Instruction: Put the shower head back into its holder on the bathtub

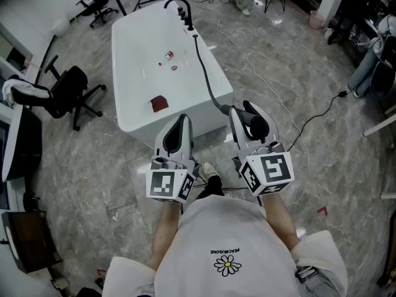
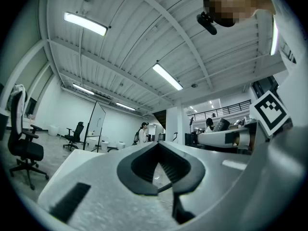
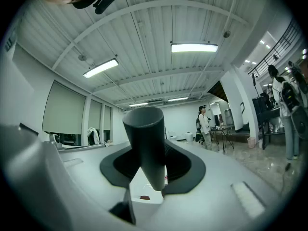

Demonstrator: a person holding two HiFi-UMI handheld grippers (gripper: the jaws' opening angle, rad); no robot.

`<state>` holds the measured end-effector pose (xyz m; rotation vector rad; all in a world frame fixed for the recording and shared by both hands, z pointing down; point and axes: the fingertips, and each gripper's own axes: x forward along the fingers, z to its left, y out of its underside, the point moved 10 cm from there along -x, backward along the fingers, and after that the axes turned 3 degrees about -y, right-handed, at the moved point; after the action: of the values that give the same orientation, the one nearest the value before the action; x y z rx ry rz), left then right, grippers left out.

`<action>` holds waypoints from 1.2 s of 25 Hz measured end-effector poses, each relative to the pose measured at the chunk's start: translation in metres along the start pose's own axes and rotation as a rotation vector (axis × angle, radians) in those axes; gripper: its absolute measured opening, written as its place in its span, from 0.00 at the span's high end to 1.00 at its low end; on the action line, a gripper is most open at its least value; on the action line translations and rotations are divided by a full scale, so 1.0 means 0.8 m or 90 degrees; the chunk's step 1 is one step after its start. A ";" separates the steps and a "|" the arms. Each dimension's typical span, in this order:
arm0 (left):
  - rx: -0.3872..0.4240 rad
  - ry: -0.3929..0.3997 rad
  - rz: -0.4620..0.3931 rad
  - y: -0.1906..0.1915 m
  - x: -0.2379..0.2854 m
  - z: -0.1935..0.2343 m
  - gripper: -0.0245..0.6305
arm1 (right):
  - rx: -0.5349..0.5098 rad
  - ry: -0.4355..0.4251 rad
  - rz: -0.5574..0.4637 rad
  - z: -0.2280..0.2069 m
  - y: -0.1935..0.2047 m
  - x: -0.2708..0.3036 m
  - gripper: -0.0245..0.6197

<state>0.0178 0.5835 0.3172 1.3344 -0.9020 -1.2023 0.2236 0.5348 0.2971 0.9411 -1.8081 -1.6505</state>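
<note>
The white bathtub (image 1: 133,39) stands in front of me. Its dark tap and holder (image 1: 182,8) are on the far rim. A dark hose (image 1: 207,79) runs from there along the tub's right rim to the dark shower head (image 1: 253,121). My right gripper (image 1: 247,115) is shut on that shower head just off the tub's near right corner. In the right gripper view the handle (image 3: 147,143) stands upright between the jaws. To its left, my left gripper (image 1: 179,125) is shut and empty at the tub's near end; its pads (image 2: 169,166) meet in its own view.
Inside the tub lie a small red-and-white bottle (image 1: 166,57), the drain (image 1: 174,67) and a dark red object (image 1: 159,103). A black office chair (image 1: 69,93) stands left of the tub. Cables (image 1: 318,113) trail over the grey floor on the right.
</note>
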 end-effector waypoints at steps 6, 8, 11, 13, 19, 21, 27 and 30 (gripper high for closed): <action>0.004 0.010 0.032 0.014 0.015 0.003 0.96 | 0.013 -0.002 0.002 -0.006 0.000 0.012 0.76; -0.004 0.010 0.041 0.022 0.020 0.004 0.96 | 0.008 -0.005 0.001 -0.009 0.001 0.017 0.76; -0.010 0.011 0.055 0.031 0.027 0.002 0.96 | 0.006 -0.004 0.009 -0.018 0.004 0.026 0.76; -0.006 0.009 0.067 0.039 0.032 0.003 0.96 | 0.021 -0.003 0.020 -0.027 0.011 0.035 0.76; -0.024 -0.013 0.108 0.074 0.078 0.056 0.96 | 0.057 -0.001 0.064 -0.055 0.036 0.111 0.76; -0.022 -0.013 0.117 0.087 0.109 0.082 0.96 | 0.055 -0.005 0.075 -0.068 0.038 0.149 0.76; -0.042 -0.025 0.150 0.122 0.186 0.166 0.96 | 0.026 0.007 0.088 -0.097 0.021 0.253 0.76; -0.065 0.025 0.172 0.139 0.230 0.187 0.92 | 0.016 0.019 0.065 -0.113 -0.003 0.297 0.76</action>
<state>-0.0770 0.3578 0.4100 1.1111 -0.9463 -0.9963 0.1435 0.2936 0.2874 0.8643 -1.8306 -1.5460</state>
